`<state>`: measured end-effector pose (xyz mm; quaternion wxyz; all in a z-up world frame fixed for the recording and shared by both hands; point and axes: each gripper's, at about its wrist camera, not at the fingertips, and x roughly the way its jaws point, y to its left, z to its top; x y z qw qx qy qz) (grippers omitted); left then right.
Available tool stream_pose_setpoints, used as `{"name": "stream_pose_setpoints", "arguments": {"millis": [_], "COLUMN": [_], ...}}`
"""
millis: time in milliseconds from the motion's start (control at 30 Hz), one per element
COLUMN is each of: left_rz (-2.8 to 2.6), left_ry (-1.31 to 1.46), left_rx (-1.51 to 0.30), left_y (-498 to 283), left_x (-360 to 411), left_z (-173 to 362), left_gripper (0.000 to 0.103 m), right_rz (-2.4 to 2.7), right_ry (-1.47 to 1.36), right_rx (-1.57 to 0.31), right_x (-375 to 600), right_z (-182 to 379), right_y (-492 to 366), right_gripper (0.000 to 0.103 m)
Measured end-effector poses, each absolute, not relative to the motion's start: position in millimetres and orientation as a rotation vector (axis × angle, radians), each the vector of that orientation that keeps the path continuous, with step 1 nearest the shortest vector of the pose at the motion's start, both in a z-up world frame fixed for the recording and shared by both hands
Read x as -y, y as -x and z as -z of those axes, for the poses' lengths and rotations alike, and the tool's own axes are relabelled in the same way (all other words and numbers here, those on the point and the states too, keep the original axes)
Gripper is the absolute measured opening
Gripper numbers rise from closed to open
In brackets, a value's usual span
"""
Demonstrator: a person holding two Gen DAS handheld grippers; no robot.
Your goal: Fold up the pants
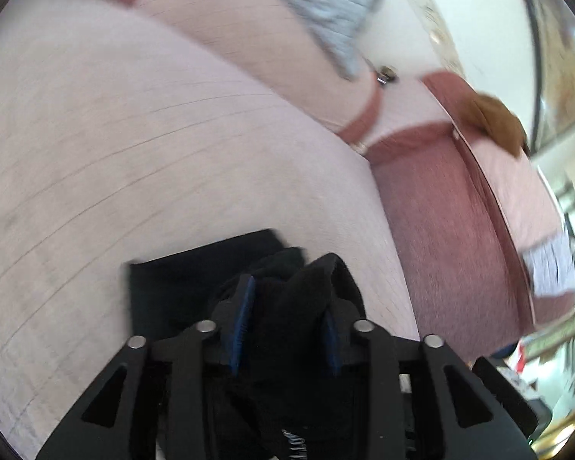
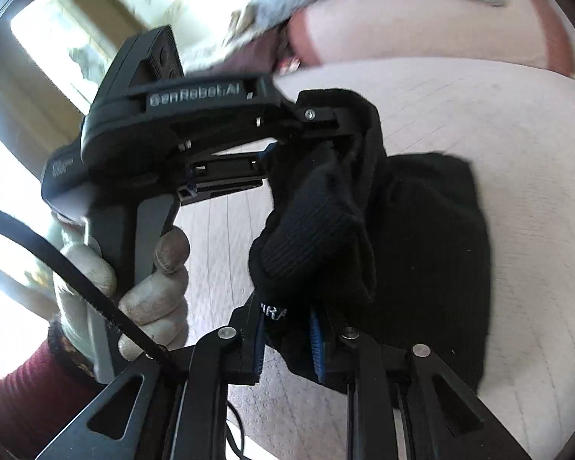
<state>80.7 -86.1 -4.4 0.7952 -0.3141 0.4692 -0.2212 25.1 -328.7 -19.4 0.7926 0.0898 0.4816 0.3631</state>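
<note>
The black pants (image 2: 433,253) lie partly folded on the pale pink bed cover (image 2: 479,115). My right gripper (image 2: 287,326) is shut on a bunched black edge of the pants with white lettering. My left gripper (image 1: 287,299) is shut on another bunch of the black pants (image 1: 195,280), held just above the cover. The left gripper also shows in the right wrist view (image 2: 345,122), gripped by a gloved hand (image 2: 149,291), with cloth draped over its fingers. The two grippers are close together.
A grey knitted cloth (image 1: 326,4) lies at the far side of the bed. A maroon bed side (image 1: 448,237) drops off to the right, with a brown object (image 1: 494,119) beyond it. A bright window (image 2: 57,38) is at the left.
</note>
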Motion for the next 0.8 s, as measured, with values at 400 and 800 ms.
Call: {"name": "stream_pose_setpoints", "arguments": {"millis": [400, 800], "left_rz": [0.379, 0.5], "left_ry": [0.999, 0.746], "left_rx": [-0.926, -0.853], "left_y": [-40, -31], "left_x": [-7, 79], "left_z": [33, -51], "left_gripper": [0.057, 0.063], "right_rz": [-0.848, -0.733], "right_ry": [-0.11, -0.177], "right_rx": [-1.053, -0.944], "right_x": [292, 366], "right_z": [34, 1], "right_y": [-27, 13], "right_gripper": [0.074, 0.075]}}
